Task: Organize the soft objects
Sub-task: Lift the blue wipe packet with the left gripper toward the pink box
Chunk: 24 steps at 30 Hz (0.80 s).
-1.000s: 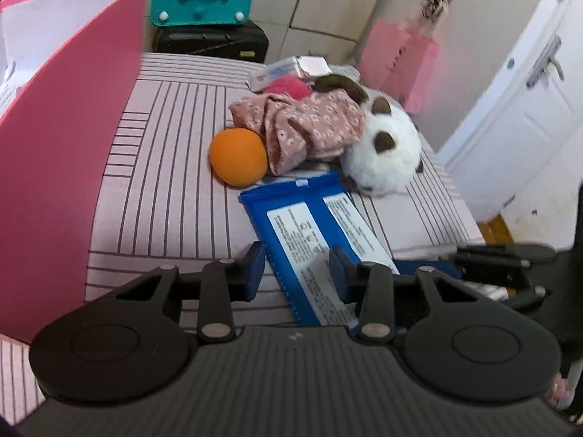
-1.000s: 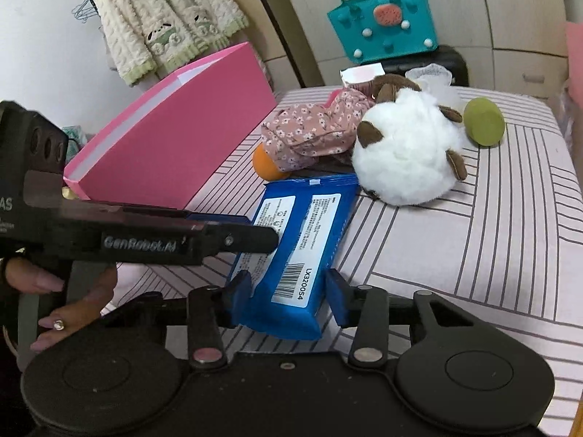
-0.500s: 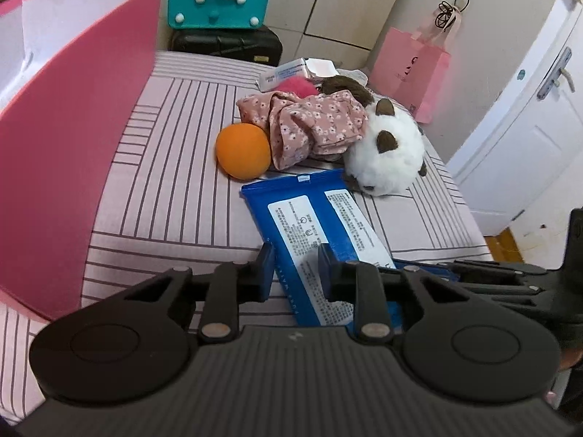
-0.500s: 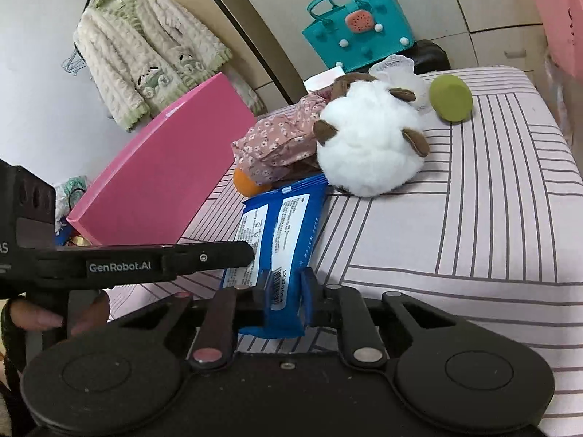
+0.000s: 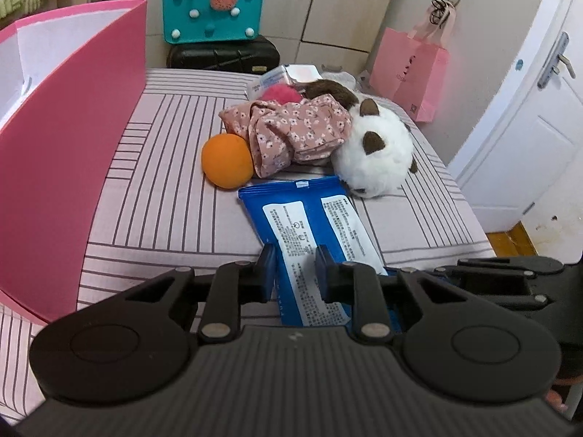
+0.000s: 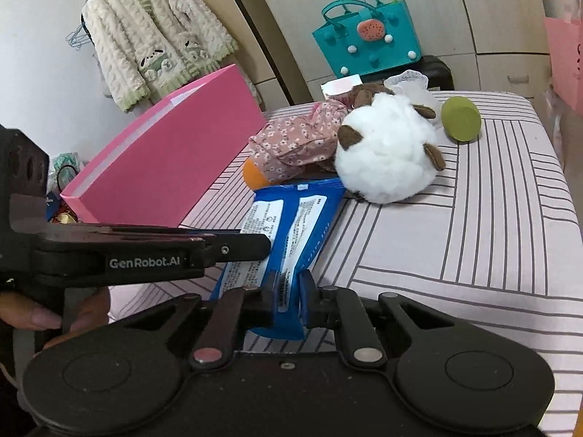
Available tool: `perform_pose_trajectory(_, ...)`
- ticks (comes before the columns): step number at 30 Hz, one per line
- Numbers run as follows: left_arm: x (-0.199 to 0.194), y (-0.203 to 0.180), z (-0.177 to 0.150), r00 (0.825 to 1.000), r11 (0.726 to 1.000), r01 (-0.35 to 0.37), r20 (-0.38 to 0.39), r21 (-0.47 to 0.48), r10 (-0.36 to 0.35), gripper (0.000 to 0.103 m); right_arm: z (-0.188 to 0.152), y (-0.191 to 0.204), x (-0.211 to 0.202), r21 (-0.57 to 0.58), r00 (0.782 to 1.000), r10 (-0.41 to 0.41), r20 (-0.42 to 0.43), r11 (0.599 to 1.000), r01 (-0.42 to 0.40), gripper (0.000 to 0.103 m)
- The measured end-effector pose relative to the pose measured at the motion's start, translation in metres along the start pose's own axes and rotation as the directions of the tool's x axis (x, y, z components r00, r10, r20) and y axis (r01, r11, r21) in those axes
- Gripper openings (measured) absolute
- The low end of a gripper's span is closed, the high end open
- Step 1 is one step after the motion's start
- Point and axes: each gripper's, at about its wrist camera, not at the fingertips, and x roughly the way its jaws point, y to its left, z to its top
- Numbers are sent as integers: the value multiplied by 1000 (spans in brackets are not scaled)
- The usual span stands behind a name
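A blue wipes pack (image 5: 309, 218) lies on the striped bed, also in the right wrist view (image 6: 291, 218). My left gripper (image 5: 294, 266) is closed on its near end. My right gripper (image 6: 289, 291) is shut on its near corner. Behind the pack lie an orange ball (image 5: 227, 160), a floral cloth (image 5: 291, 134) and a white plush toy (image 5: 375, 156). The plush (image 6: 386, 153), the cloth (image 6: 295, 142) and a green ball (image 6: 461, 118) show in the right wrist view.
A tall pink box (image 5: 65, 138) stands open on the left of the bed (image 5: 160, 204). A teal bag (image 5: 213, 9) on a black case and a pink paper bag (image 5: 415, 69) stand beyond the bed. A white door (image 5: 528, 127) is at the right.
Both grippers have closed from open onto the near end of the blue pack. Both views have pulled back and risen slightly.
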Motion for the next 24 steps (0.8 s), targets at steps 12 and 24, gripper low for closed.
perform_pose_trajectory(12,-12,14,6,981,997,79,-177,15,-75,22,3,13,-9,85,991,83,-109,994,-74,15)
perform_pose_trajectory(24,-41,26,6,954,991,130,-276,45,-113,21,1,37,-20,116,975,142,-173,986,-123,15)
